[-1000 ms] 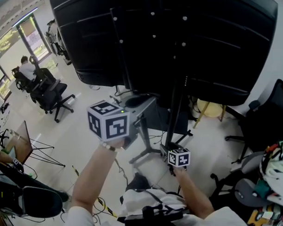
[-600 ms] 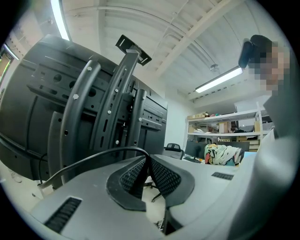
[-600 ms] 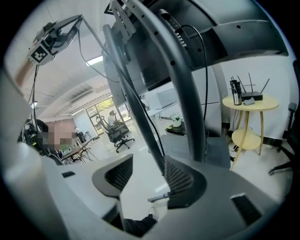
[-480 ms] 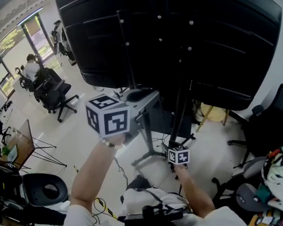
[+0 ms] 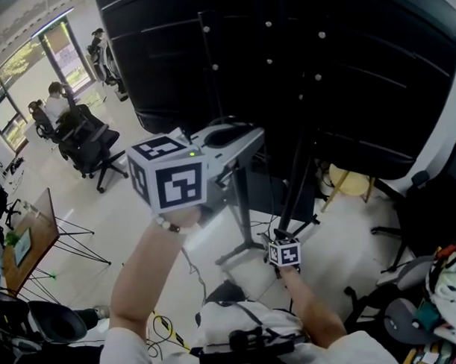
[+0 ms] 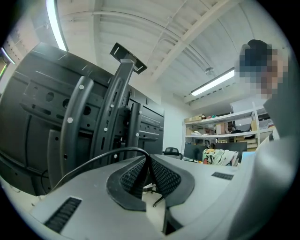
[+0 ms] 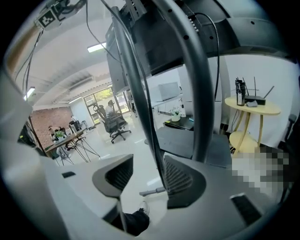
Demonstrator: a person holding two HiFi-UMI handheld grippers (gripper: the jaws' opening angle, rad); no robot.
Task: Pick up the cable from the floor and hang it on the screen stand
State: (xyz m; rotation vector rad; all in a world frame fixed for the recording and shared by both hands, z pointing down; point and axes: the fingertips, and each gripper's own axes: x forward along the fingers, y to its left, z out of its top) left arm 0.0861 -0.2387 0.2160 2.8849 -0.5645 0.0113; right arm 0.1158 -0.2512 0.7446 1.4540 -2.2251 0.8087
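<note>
The left gripper (image 6: pixel 147 161) is clamped on the cable (image 6: pixel 97 157), jaws nearly together; the cable arches out leftward from the pads and drops away below. It looks thin, light and limp, likely to sag and slide off a smooth bar; gripping it mid-length would leave a loop to drape over a bracket. The left forearm is raised, with the gripper level and pointing at the back of the stand (image 5: pixel 296 179); the right gripper (image 7: pixel 146 174) sits low by the stand's foot, tilted down, jaws apart; a thin dark line passes beside its right pad, cable or rod I cannot tell.
</note>
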